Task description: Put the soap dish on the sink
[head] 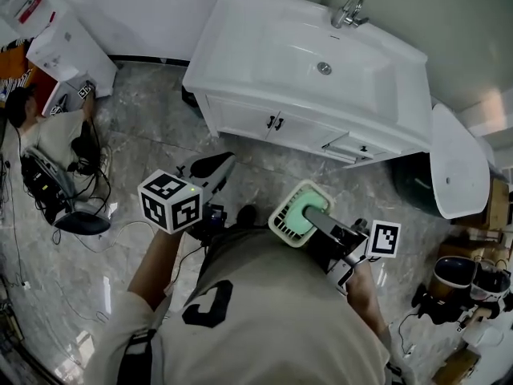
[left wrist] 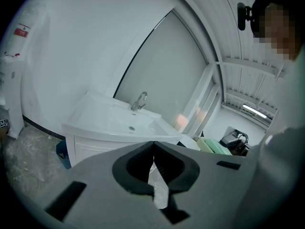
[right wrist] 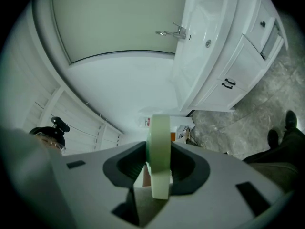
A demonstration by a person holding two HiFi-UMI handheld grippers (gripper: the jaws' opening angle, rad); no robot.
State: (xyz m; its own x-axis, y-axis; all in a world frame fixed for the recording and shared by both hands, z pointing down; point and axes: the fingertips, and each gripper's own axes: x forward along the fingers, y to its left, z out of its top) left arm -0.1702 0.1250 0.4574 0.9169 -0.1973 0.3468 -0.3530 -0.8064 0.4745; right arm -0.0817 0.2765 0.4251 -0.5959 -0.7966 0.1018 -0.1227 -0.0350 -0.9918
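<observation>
Right tool [right wrist: 159,168] tight around soap dish [right wrist: 158,137]

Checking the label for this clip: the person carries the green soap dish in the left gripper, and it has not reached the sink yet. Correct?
Wrong gripper. The soap dish is clamped edge-on between the fingers of the right gripper, as the right gripper view shows; the left gripper is shut on nothing. It has indeed not reached the sink yet.
</observation>
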